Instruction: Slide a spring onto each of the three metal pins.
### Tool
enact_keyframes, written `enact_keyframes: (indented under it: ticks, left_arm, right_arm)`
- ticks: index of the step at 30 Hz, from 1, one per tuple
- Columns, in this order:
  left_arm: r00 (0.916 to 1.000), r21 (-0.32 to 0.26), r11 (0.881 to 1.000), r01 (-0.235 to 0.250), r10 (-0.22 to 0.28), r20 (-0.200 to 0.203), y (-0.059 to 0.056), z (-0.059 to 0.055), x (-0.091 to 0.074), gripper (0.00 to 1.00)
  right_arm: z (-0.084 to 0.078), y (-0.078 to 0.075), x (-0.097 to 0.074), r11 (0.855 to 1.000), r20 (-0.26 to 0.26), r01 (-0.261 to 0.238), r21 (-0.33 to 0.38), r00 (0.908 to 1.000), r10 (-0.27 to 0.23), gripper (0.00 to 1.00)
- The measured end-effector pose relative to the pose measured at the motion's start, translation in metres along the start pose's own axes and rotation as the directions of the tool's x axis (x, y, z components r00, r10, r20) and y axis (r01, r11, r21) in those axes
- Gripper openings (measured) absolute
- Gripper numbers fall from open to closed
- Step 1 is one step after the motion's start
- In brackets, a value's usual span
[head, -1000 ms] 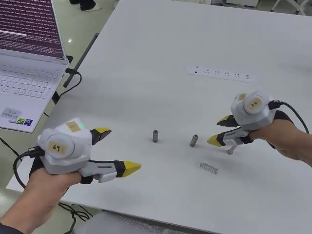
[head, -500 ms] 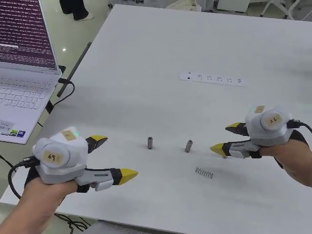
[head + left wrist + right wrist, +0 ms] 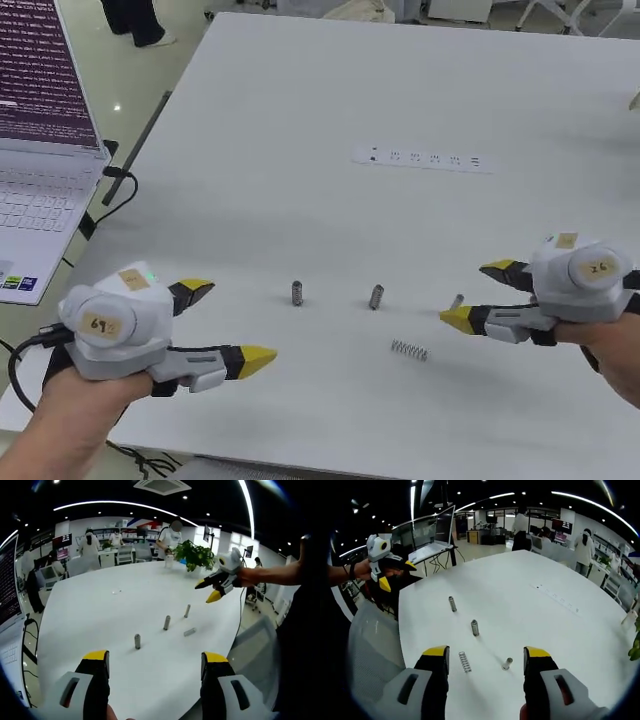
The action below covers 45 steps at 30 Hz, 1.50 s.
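Right gripper (image 3: 476, 292) hangs with jaws wide and empty beside the bare pin (image 3: 457, 301), seemingly so it can drop onto the loose spring (image 3: 408, 350) lying flat nearby.

Between the left claw (image 3: 235, 320) and the right claw (image 3: 473, 292), both with jaws apart, the worktop (image 3: 300, 150) lay open except for a row of three upright pins. The left pin (image 3: 297, 292) and the middle pin (image 3: 376, 296) stood with clear gaps around them. The bare pin (image 3: 457, 301) stood just beside the right claw's tips. A loose spring (image 3: 408, 350) lay flat just in front of the row. Behind the row, bare surface ran to a power strip (image 3: 423, 158), well apart. A laptop (image 3: 30, 150) and a cable (image 3: 118, 190) sat past the left edge.
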<state>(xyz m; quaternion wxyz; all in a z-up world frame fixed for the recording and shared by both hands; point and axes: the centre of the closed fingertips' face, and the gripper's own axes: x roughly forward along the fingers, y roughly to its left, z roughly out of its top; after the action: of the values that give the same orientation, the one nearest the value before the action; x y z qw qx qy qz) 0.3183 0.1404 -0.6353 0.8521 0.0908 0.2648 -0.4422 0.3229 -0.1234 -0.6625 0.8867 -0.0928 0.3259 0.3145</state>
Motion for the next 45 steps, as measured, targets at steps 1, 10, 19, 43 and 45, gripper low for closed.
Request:
enact_keyframes:
  ticks: [1, 10, 19, 43, 45]
  left_arm:
    - [1.0000, 0.003, 1.000, 0.000, 0.000, -0.001, -0.001, 0.001, 0.000, 0.71]
    - [1.0000, 0.005, 1.000, 0.002, -0.002, 0.005, -0.002, 0.002, 0.000, 0.71]
    - [0.9999, 0.001, 1.000, 0.001, -0.001, 0.012, -0.001, 0.004, 0.000, 0.72]
    - [1.0000, -0.007, 1.000, -0.001, 0.001, 0.005, -0.011, 0.008, 0.000, 0.72]
    - [1.0000, -0.009, 1.000, -0.001, 0.001, 0.006, -0.012, 0.009, 0.001, 0.72]
  right_arm:
    - [-0.002, 0.001, -0.003, 1.000, 0.004, 0.004, 0.010, 1.0000, -0.004, 0.60]
    - [-0.012, 0.005, -0.025, 0.998, 0.043, 0.035, 0.057, 0.9984, -0.038, 0.70]
    - [-0.027, 0.019, -0.041, 0.989, 0.079, 0.052, 0.139, 0.9948, -0.063, 0.73]
    - [-0.048, 0.033, -0.049, 0.979, 0.087, 0.031, 0.199, 0.9950, -0.049, 0.81]
    - [-0.048, 0.034, -0.049, 0.980, 0.085, 0.027, 0.199, 0.9953, -0.045, 0.81]
